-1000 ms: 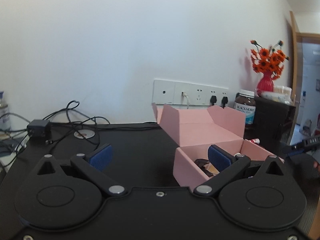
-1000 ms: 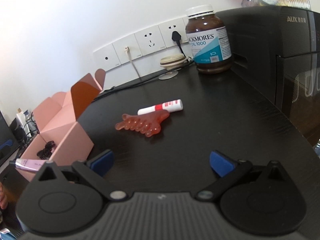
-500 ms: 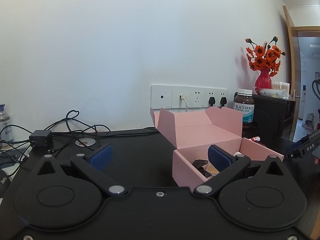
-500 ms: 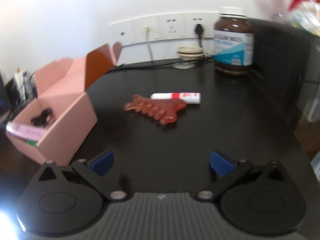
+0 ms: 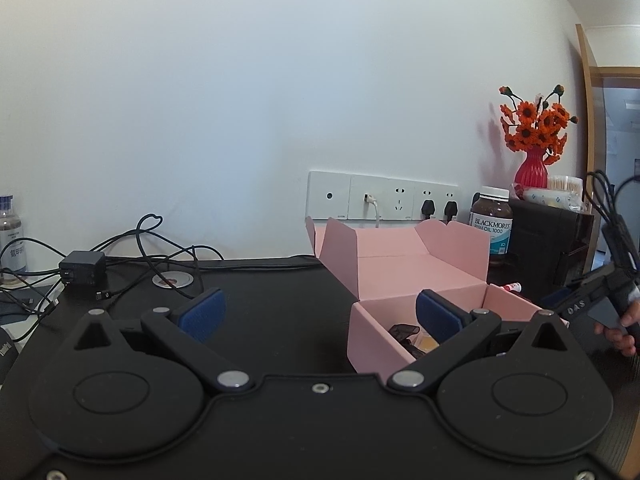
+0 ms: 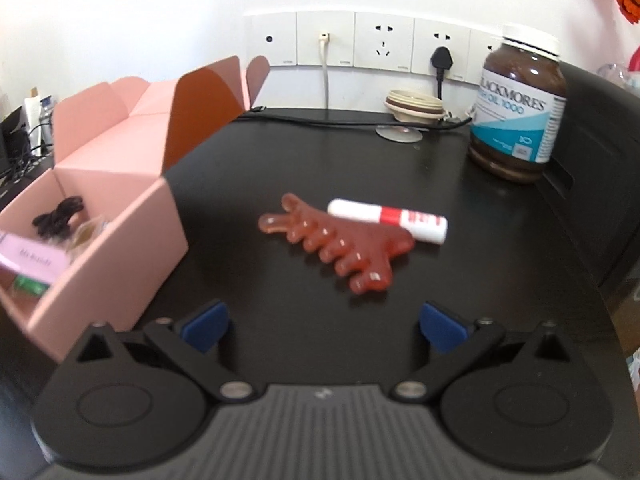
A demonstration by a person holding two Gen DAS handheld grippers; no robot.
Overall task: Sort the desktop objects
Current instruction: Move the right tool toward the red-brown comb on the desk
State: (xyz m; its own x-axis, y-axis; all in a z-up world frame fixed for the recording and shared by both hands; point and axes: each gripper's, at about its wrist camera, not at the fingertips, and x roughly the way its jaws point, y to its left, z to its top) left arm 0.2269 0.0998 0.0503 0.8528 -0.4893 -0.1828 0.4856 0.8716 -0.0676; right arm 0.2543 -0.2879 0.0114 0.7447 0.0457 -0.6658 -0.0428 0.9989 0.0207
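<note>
Now your right claw (image 6: 322,326), jaws apart and empty, faces the comb (image 6: 340,246); grasp it next, for the box (image 6: 108,216).

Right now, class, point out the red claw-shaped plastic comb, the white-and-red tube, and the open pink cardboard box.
Red claw-shaped plastic comb (image 6: 340,242): right wrist view, its middle.
White-and-red tube (image 6: 387,220): right wrist view, its barrel.
Open pink cardboard box (image 6: 116,252): right wrist view, near side wall.
</note>
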